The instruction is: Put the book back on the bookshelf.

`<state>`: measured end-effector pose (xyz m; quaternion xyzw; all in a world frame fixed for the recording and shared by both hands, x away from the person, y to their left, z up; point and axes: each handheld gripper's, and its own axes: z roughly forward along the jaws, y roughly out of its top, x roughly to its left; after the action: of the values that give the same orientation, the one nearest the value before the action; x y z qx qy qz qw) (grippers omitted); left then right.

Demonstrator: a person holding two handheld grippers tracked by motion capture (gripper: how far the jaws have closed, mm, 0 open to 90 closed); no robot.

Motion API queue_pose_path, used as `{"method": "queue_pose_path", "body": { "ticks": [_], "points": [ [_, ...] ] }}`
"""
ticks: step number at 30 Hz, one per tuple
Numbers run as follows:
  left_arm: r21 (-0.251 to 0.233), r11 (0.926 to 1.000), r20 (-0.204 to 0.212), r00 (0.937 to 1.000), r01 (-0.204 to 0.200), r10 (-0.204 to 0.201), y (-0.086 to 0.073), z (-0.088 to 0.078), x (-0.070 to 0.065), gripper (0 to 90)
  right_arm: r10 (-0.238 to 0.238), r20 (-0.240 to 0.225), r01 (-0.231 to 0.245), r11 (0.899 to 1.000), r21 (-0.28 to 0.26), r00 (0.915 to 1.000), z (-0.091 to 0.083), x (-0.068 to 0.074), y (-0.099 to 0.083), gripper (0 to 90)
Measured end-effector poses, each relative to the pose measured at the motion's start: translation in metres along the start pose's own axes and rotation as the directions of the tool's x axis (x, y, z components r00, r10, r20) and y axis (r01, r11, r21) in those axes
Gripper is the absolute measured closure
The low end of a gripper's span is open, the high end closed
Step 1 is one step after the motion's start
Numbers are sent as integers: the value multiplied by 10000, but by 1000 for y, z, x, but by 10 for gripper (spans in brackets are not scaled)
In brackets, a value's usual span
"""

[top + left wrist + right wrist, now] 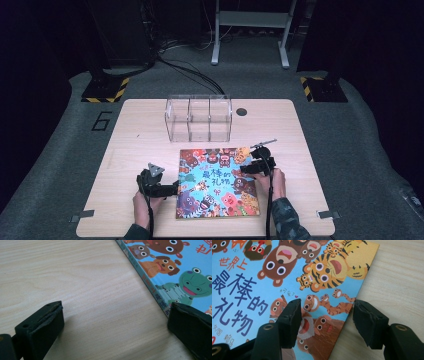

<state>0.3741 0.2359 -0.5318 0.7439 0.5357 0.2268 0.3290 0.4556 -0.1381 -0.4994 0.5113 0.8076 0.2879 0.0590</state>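
A colourful picture book (217, 182) with cartoon animals on a blue cover lies flat near the table's front. My left gripper (175, 188) rests at the book's left, spine side. In the left gripper view its jaws (116, 311) stand wide apart, one on bare wood, the other at the spine of the book (180, 270), with only table between them. My right gripper (245, 169) is at the book's right edge. In the right gripper view it (327, 305) straddles that edge of the book (262, 277), one jaw over the cover, one over the wood, pads not pressing.
A clear plastic box (199, 119) with three compartments stands behind the book, toward the far side of the wooden table (140, 130). A small black round hole (241, 112) sits right of it. Grey floor with cables and stands surrounds the table.
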Motion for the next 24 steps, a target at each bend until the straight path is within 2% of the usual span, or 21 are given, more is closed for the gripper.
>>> {"method": "queue_pose_path", "body": {
  "ticks": [1, 6, 11, 13, 15, 20, 21, 24],
  "points": [
    [11, 10000, 2, 10000, -18, 18, 0, 0, 0, 5, 108, 4, -108, 9999, -61, 9999, 0, 0, 0, 398],
    [3, 10000, 7, 10000, -19, 19, 0, 0, 0, 5, 74, -11, -74, 10000, -36, 10000, 0, 0, 1, 403],
    [5, 10000, -3, 10000, -32, 32, 0, 0, 0, 6, 209, -51, -209, 9998, -7, 9998, -1, -4, 1, 444],
    [23, 10000, 5, 10000, -35, 35, 0, 0, 0, 5, 491, -396, -496, 9987, -106, 9980, -1, -8, 0, 446],
    [25, 10000, 11, 10000, -40, 40, 0, 0, 0, 6, 385, -473, -392, 9991, -149, 9981, -1, -11, 0, 462],
    [36, 10000, -1, 10000, -58, 58, 0, 0, 0, 6, 459, -766, -467, 9989, -85, 9960, -2, -17, 1, 490],
    [36, 10000, -1, 10000, -58, 58, 0, 0, 0, 6, 633, -874, -640, 9979, -54, 9942, -2, -17, 1, 486],
    [36, 10000, -2, 10000, -56, 56, 0, 0, 0, 6, 743, -1165, -754, 9971, -53, 9904, -2, -21, 1, 485]
  ]
}}
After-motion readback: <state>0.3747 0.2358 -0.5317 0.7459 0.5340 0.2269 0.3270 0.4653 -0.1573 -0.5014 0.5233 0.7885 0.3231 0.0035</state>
